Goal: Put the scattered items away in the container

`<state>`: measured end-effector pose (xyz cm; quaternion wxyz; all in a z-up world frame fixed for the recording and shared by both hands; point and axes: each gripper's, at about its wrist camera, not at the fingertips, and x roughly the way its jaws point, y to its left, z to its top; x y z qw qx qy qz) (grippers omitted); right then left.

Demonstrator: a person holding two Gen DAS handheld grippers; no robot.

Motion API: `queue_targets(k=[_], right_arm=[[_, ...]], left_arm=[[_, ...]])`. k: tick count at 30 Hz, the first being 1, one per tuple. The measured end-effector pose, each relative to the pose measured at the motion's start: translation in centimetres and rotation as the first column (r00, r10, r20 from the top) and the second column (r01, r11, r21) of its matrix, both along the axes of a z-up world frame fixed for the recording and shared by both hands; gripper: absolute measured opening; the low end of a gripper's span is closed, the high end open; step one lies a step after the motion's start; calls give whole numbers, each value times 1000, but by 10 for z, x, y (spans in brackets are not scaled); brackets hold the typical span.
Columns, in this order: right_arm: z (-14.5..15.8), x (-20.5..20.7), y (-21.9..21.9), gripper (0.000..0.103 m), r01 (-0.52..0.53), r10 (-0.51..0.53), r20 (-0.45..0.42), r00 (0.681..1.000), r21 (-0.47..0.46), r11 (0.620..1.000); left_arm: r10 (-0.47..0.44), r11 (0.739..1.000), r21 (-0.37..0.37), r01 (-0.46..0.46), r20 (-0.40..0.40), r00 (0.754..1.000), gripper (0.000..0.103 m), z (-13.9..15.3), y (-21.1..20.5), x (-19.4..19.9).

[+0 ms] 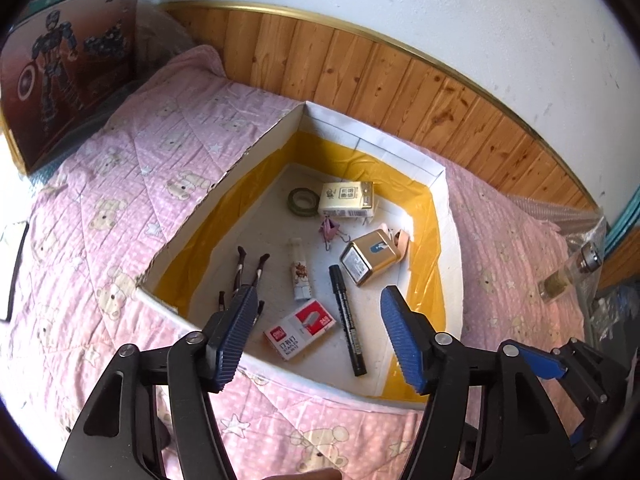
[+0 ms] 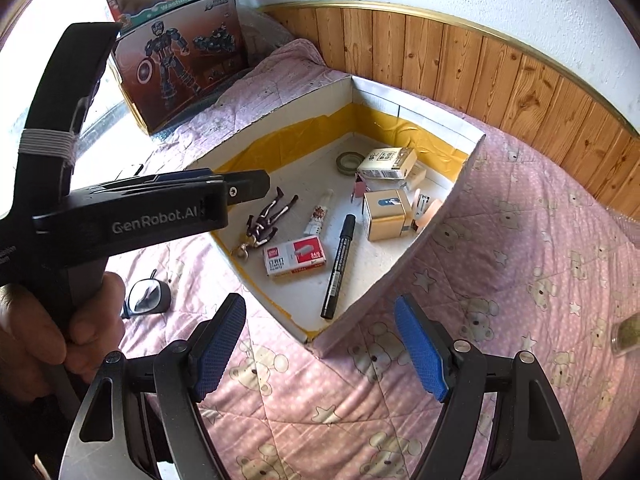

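A white cardboard box (image 1: 256, 152) (image 2: 440, 224) with yellow tape inside sits on a pink bear-print quilt. It holds a staples box (image 1: 300, 328) (image 2: 294, 258), a black marker (image 1: 347, 314) (image 2: 338, 266), a gold tin (image 1: 370, 256) (image 2: 386, 214), a tissue pack (image 1: 347, 199), a tape roll (image 1: 302, 201), a small tube (image 1: 299, 270) and a doll figure (image 2: 268, 220). My left gripper (image 1: 316, 304) is open and empty over the box's near edge. My right gripper (image 2: 320, 328) is open and empty above the box's near corner. A small glass bottle (image 1: 568, 272) (image 2: 626, 330) lies on the quilt to the right.
Glasses (image 2: 146, 298) lie on the quilt left of the box, below the left gripper's body (image 2: 132, 216). Toy boxes (image 1: 68, 64) (image 2: 176, 56) lean at the back left. A wood-panelled wall (image 1: 400, 80) runs behind the bed. A dark flat object (image 1: 16, 268) lies at far left.
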<state>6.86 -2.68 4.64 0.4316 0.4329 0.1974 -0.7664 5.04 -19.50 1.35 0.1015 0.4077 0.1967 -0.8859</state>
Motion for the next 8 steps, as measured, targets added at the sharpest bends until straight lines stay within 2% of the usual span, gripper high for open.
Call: queue_targets(k=[4,8], right_arm=[[1,7,1,78,1,-1,-11,1000,6,1000],[3,14,-1,78,-1,1,-28,1000,12,1000]], left_arm=[[10,1000,-15,-10,-10,1000,68,0,8,8],[4,998,-62,-6,-36,999,68,7,19,15]])
